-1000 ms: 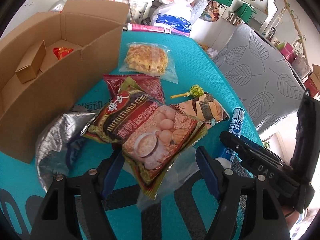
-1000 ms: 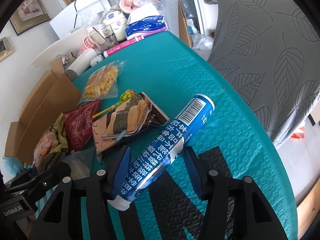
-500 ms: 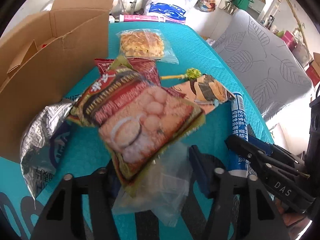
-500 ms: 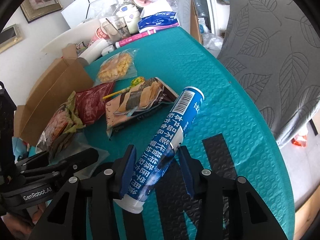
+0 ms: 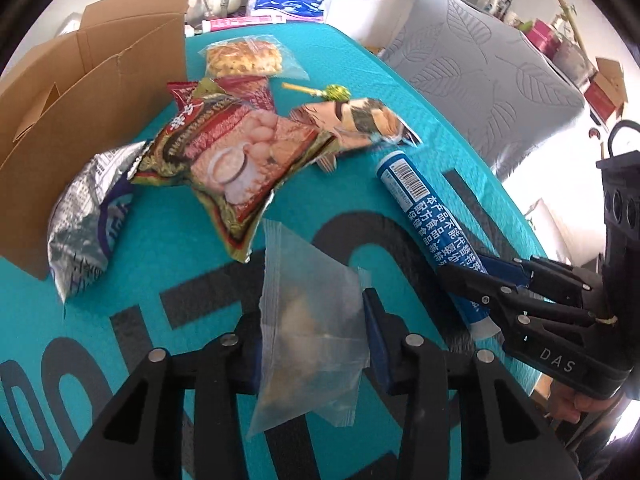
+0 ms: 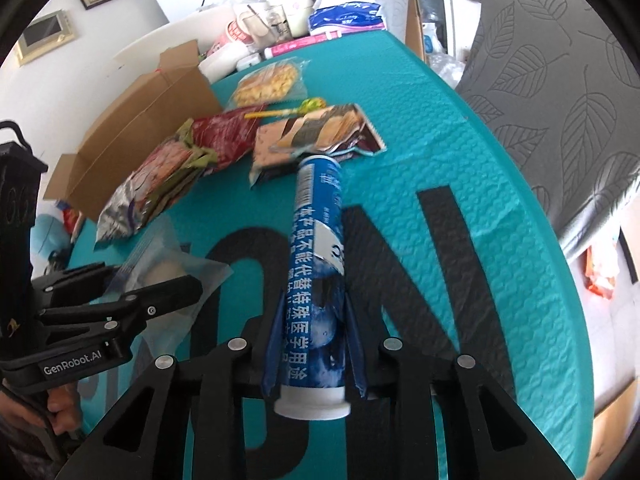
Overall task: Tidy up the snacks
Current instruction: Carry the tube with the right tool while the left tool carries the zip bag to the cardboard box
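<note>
Here, left gripper (image 5: 312,320): angled steeply down over the teal tabletop (image 5: 168,240); jaws closing on a clear packet (image 5: 308,320) that is pressed between the pads.
Left view only: the cardboard box (image 5: 80,120) interior.
Right gripper (image 6: 314,344): tilted down, jaws closing, clamped on the blue tube (image 6: 316,272), white cap nearest the camera.

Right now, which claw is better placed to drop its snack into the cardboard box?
Left, probably. The left claw, closing on the clear snack bag, is nearer the cardboard box. The right claw grips the blue tube farther off.
</note>
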